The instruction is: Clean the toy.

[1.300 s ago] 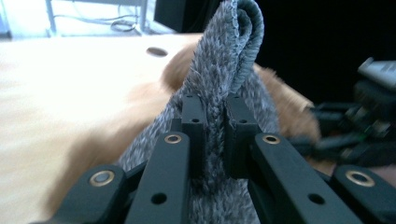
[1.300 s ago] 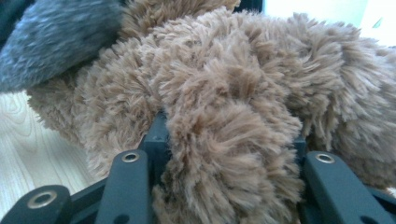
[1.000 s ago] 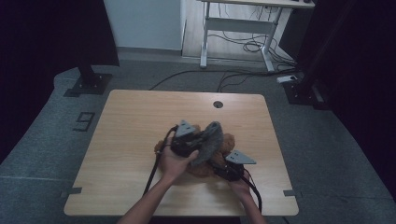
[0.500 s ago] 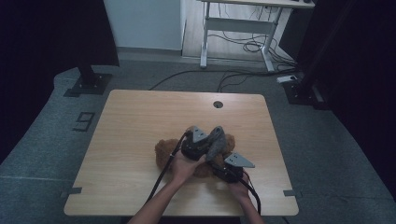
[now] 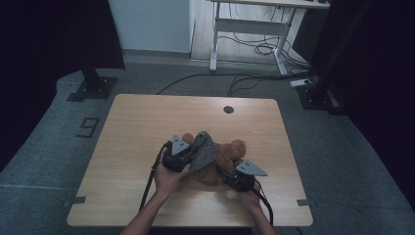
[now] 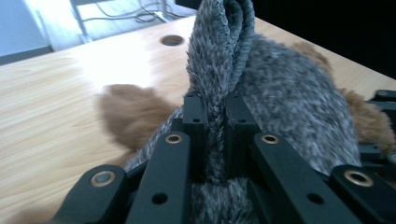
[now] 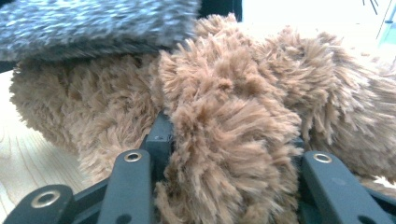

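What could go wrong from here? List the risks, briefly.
1. The left gripper pinches only a thin fold of the grey fuzzy cloth; a tug could pull the fold out of the jaws.
2. The right gripper clamps a tuft of the brown plush toy, so the fur might slip or the toy be dragged along.
3. The cloth is draped over the toy, which hides part of it and may snag on it.

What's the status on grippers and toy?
Left gripper shut on grey fuzzy cloth. Right gripper clamps brown plush toy. Cloth drapes toy.
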The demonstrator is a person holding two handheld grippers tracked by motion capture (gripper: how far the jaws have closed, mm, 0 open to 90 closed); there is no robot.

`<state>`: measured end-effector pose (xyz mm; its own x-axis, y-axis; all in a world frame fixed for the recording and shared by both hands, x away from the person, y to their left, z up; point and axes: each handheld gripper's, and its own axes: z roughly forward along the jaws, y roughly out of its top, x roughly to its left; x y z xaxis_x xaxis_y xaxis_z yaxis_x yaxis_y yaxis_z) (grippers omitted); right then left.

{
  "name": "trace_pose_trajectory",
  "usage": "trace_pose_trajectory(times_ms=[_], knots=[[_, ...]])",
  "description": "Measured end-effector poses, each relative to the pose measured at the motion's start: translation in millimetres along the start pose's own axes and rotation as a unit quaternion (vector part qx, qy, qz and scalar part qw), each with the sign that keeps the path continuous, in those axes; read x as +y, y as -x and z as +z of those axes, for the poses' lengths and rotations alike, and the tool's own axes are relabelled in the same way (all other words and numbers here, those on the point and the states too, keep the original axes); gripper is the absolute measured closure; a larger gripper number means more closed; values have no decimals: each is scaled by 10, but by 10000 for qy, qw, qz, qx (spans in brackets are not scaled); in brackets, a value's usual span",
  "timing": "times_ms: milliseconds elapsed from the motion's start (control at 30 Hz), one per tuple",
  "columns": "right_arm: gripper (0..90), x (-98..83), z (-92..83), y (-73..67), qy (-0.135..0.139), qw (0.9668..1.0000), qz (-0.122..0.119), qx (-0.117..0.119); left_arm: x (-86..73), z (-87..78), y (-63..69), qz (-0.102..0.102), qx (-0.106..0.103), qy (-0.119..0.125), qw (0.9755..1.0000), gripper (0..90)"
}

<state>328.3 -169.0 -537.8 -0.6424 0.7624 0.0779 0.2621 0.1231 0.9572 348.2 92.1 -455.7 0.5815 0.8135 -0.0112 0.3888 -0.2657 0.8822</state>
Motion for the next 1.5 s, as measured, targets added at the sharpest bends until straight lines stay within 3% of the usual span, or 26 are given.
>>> trace_pose_trajectory(times_ms=[133,367,467,567,633,700,767,933,1100,1200,1300,1367,1400,1433,1500], knots=[[546,-3,0,8,7,10000,29,4,-103,-135,-233,-304,111,5,9995,811],[548,-9,-5,-10,27,10000,-8,-23,-301,-331,-452,-460,319,23,9984,811],[549,-14,-9,-7,29,10000,5,-26,-436,-375,-582,-620,535,-152,9965,813],[550,-19,-12,6,29,10000,23,-26,-657,-337,-710,-869,496,-490,9938,813],[550,-21,-12,12,30,10000,42,-19,-777,-314,-769,-1090,350,-553,9919,813],[551,-19,-11,9,27,10000,24,-31,-770,-336,-776,-1136,317,-466,9919,814],[551,-19,-10,11,27,10000,39,-33,-656,-396,-751,-1061,318,-304,9934,814],[551,-19,-11,15,22,10000,62,-29,-238,-567,-602,-815,172,239,9962,813],[551,-15,-8,16,21,10000,76,-29,164,-513,-215,-444,-235,490,9975,811],[551,-16,-9,17,19,10000,71,-21,323,-379,144,-141,-600,553,9966,811],[551,-16,-5,22,29,10000,90,-10,396,-162,494,131,-882,436,9951,809],[551,-15,-9,24,13,10000,71,-9,399,4,657,251,-966,287,9946,808],[550,-15,-10,24,13,10000,65,-12,383,105,725,295,-958,166,9948,807],[551,-17,-11,22,20,10000,63,-11,327,249,790,420,-816,-13,9958,807],[551,-19,-17,17,12,10000,59,-9,212,385,792,518,-664,-204,9962,806]])
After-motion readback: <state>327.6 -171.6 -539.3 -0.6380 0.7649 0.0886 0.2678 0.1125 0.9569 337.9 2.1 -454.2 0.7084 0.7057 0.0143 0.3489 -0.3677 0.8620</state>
